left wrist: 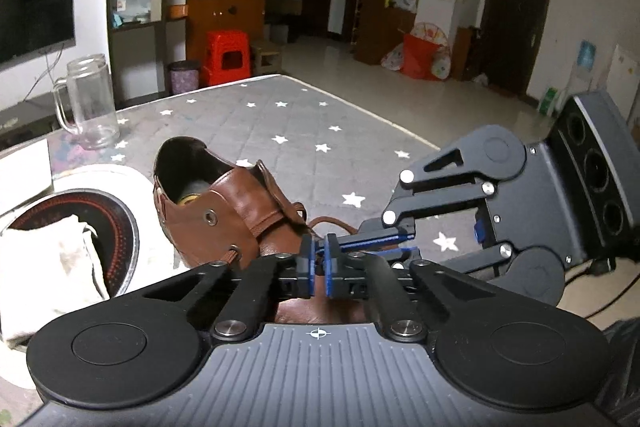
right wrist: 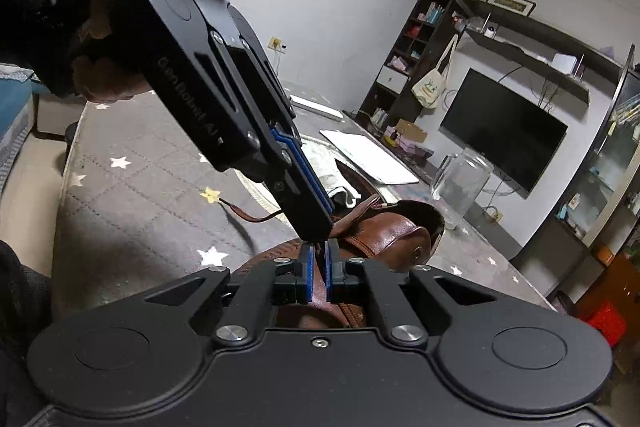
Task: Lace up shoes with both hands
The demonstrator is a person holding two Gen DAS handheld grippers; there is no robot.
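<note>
In the left wrist view, the left tongs are sitting closed down to a sliver over the brown leather shoe, their blue pads pinching a strand of the brown lace above the shoe's front. The right tongs are reaching in from the right, jaws pressed together flat, their tips meeting the left ones at the same bit of lace. The shoe is lying on the grey star-printed tabletop, heel opening facing away. Left of it a round black-and-red hob is carrying a crumpled white cloth, and a glass mug is standing farther back.

The right wrist view is showing what the other hides: a sleeved hand gripping the left tool, and a loose lace end trailing across the tabletop. The right tongs are nearly closed over the shoe there; whether lace is caught between them I cannot tell. A television is hanging on the far wall.
</note>
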